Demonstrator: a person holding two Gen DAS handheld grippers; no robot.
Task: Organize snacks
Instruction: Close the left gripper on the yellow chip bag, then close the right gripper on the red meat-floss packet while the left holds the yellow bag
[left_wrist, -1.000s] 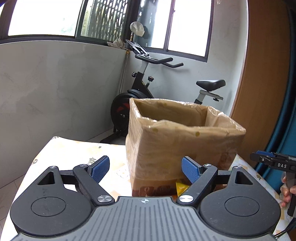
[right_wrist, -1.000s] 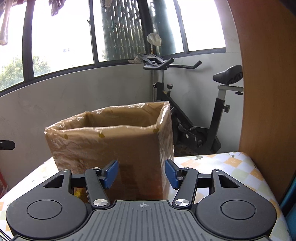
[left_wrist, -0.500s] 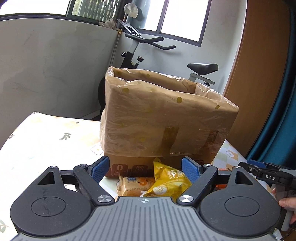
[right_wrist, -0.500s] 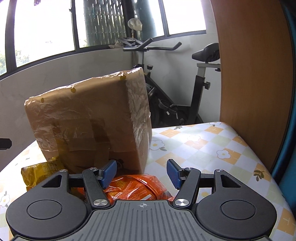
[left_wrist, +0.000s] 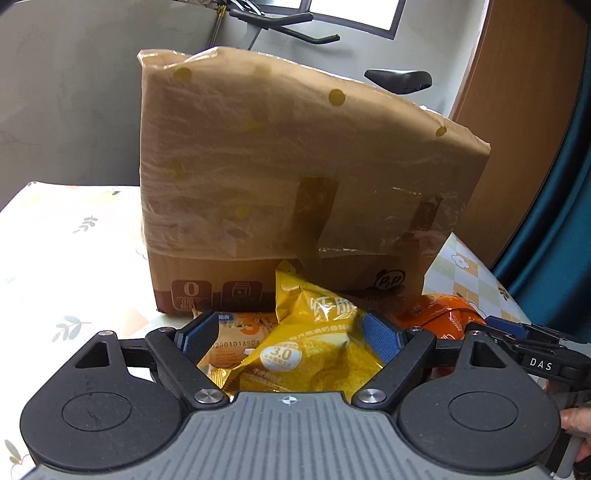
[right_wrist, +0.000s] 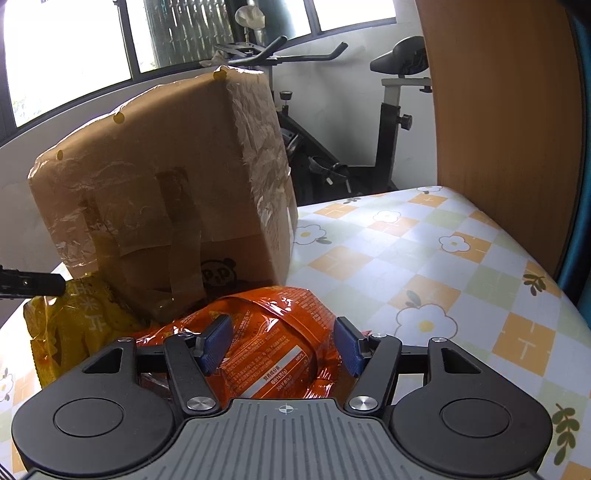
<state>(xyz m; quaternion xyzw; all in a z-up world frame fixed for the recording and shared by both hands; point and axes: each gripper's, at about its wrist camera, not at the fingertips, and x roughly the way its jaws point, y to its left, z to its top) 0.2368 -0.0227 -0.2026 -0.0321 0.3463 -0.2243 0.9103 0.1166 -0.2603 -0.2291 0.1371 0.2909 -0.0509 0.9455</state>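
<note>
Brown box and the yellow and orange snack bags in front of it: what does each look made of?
Brown box: likely corrugated cardboard, matte where bare near the base, with glossy, wrinkled clear film and tape strips over the upper part. Yellow snack bag: thin printed plastic film, semi-glossy, creased and puffed. Orange snack bag: shinier, possibly foil-lined film, judging by sharp bright glints along its folds.

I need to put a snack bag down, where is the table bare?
Bare checked cloth lies right of the cardboard box, toward the wooden panel. Crowded: the box's near foot, with the orange bag and yellow bag.
</note>
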